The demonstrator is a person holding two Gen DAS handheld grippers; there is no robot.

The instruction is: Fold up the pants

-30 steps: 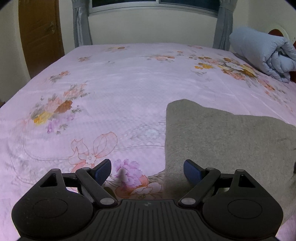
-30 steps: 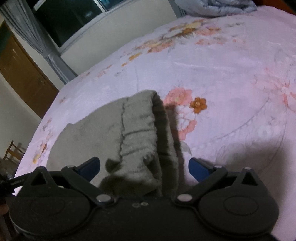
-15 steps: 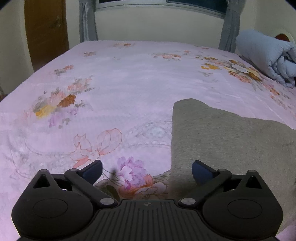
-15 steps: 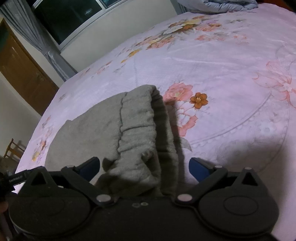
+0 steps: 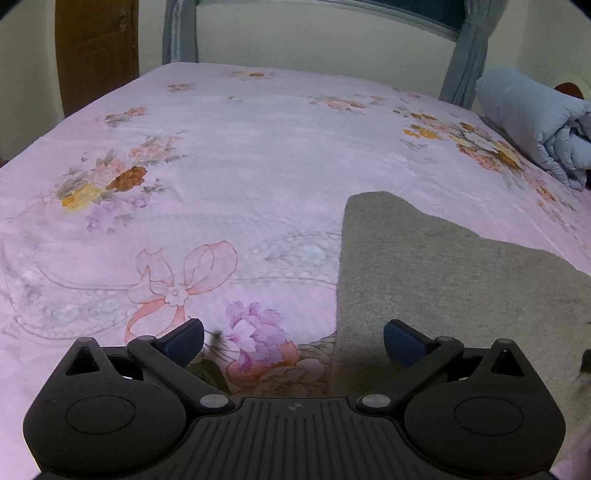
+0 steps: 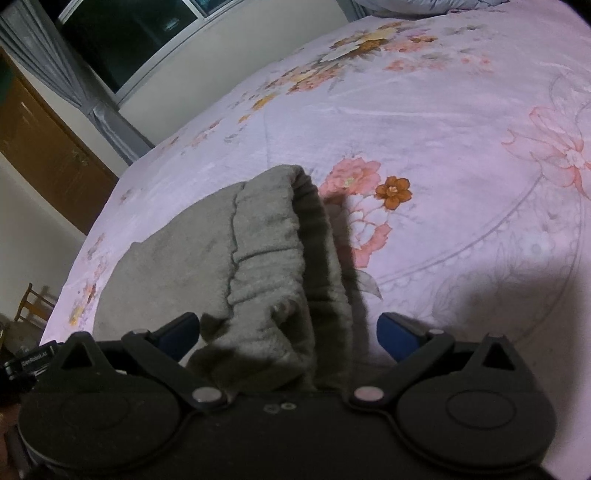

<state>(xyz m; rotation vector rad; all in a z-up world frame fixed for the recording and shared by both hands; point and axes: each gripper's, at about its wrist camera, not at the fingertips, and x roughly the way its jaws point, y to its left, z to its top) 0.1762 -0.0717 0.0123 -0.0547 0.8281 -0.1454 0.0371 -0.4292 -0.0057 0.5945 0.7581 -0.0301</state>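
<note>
Grey fleece pants lie folded flat on the pink floral bedsheet. In the left wrist view their left folded edge runs down between the fingers of my left gripper, which is open wide with its blue pads clear of the cloth. In the right wrist view the pants end in a bunched elastic waistband that reaches back between the spread fingers of my right gripper. That gripper is open; its pads stand apart from the fabric on both sides.
A rolled light-blue quilt lies at the bed's far right corner. Behind the bed are a window with grey curtains and a brown wooden door. A wooden chair stands beside the bed's left edge.
My left gripper's jaws have spread wider since the earliest frame and the view has rolled slightly. The right gripper and the waistband have stayed as they were.
</note>
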